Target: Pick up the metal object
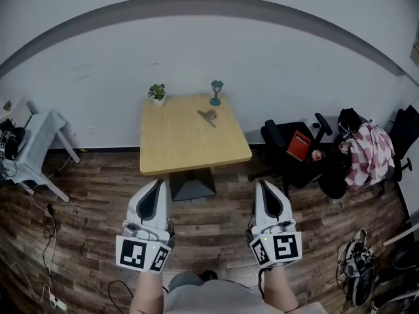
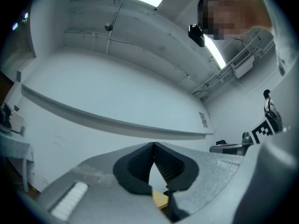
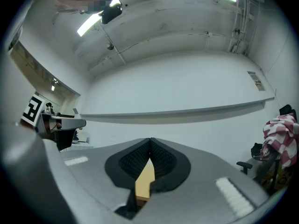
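A small metal object (image 1: 208, 116) lies on the far right part of a square wooden table (image 1: 177, 146) by the white wall. Both grippers are held low over the floor, well short of the table's near edge. My left gripper (image 1: 158, 183) is shut with nothing between its tips. My right gripper (image 1: 262, 184) is shut and empty too. In the left gripper view the closed pads (image 2: 164, 164) meet at the tip, with a sliver of the table (image 2: 160, 199) below them. In the right gripper view the closed pads (image 3: 163, 160) frame a strip of the table (image 3: 144, 181).
On the table's far edge stand a small potted plant (image 1: 157, 93) and a teal lamp figure (image 1: 216, 91). A black office chair (image 1: 298, 150) with a red book is to the right, with a checked cloth (image 1: 366, 154) further right. A white stand (image 1: 36, 146) is at the left. Cables lie on the wooden floor (image 1: 85, 208).
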`<state>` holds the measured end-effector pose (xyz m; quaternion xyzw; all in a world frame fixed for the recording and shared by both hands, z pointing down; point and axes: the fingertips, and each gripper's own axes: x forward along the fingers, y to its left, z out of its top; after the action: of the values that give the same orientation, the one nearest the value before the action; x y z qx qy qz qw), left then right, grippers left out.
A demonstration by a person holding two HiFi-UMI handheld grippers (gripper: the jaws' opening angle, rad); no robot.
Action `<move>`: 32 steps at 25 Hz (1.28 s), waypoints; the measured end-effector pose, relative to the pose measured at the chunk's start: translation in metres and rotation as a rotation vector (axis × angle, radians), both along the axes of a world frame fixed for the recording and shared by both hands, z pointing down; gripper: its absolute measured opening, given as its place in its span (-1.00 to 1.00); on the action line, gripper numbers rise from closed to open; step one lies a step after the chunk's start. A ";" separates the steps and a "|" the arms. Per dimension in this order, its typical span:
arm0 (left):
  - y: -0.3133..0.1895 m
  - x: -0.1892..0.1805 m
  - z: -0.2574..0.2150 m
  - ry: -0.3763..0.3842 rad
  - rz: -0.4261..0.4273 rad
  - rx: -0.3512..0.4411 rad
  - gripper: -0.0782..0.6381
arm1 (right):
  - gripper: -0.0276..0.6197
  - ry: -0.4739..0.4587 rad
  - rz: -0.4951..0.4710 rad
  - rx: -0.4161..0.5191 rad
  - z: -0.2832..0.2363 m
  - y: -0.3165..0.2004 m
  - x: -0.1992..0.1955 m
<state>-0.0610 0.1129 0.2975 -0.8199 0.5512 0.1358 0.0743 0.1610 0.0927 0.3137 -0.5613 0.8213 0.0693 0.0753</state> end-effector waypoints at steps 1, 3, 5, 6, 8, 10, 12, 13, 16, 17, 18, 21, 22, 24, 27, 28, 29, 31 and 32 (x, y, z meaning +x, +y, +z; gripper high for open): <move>-0.003 0.001 0.002 0.002 -0.001 -0.005 -0.77 | -0.91 -0.005 -0.002 -0.003 0.001 -0.005 0.002; -0.009 0.003 0.006 0.003 -0.005 -0.017 -0.77 | -0.91 -0.012 -0.008 -0.011 0.005 -0.013 0.003; -0.014 0.004 0.009 0.005 -0.011 -0.026 -0.77 | -0.91 -0.013 -0.015 -0.018 0.008 -0.020 0.003; -0.017 0.003 0.010 0.006 -0.013 -0.029 -0.77 | -0.91 -0.013 -0.018 -0.020 0.009 -0.024 0.002; -0.026 0.002 0.011 0.007 -0.016 -0.033 -0.77 | -0.91 -0.013 -0.023 -0.024 0.010 -0.032 0.000; -0.036 0.001 0.012 0.008 -0.019 -0.033 -0.77 | -0.91 -0.013 -0.024 -0.025 0.011 -0.041 -0.001; -0.049 0.000 0.012 0.007 -0.021 -0.029 -0.77 | -0.91 -0.012 -0.020 -0.022 0.010 -0.053 -0.001; -0.055 0.000 0.012 0.005 -0.022 -0.025 -0.77 | -0.91 -0.012 -0.017 -0.020 0.010 -0.058 0.000; -0.076 -0.003 0.009 0.002 -0.022 -0.014 -0.77 | -0.91 -0.011 -0.006 -0.013 0.007 -0.077 0.000; -0.083 -0.004 0.008 0.005 -0.021 -0.009 -0.77 | -0.91 -0.009 -0.001 -0.009 0.005 -0.084 0.000; -0.091 -0.005 0.006 0.008 -0.019 -0.005 -0.77 | -0.91 -0.008 0.003 -0.005 0.003 -0.091 0.000; -0.116 -0.010 0.001 0.011 -0.015 0.005 -0.77 | -0.91 -0.015 0.012 0.005 -0.003 -0.116 -0.002; -0.124 -0.011 -0.001 0.012 -0.013 0.009 -0.77 | -0.91 -0.016 0.014 0.009 -0.006 -0.124 -0.004; -0.139 -0.015 -0.006 0.013 -0.009 0.017 -0.77 | -0.91 -0.016 0.017 0.016 -0.011 -0.139 -0.007; -0.161 -0.021 -0.012 0.016 -0.007 0.028 -0.77 | -0.91 -0.018 0.019 0.024 -0.016 -0.160 -0.014; -0.167 -0.023 -0.013 0.017 -0.006 0.030 -0.77 | -0.91 -0.019 0.018 0.025 -0.016 -0.167 -0.016; -0.174 -0.026 -0.013 0.018 -0.006 0.030 -0.77 | -0.91 -0.019 0.018 0.025 -0.017 -0.173 -0.018; -0.186 -0.030 -0.013 0.019 -0.004 0.029 -0.77 | -0.91 -0.018 0.020 0.025 -0.017 -0.185 -0.022; -0.193 -0.032 -0.013 0.019 -0.001 0.028 -0.77 | -0.91 -0.018 0.023 0.024 -0.017 -0.191 -0.024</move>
<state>-0.0926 -0.0796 0.2848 -0.8170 0.5505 0.1513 0.0806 0.1366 -0.0980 0.2967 -0.5702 0.8133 0.0749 0.0887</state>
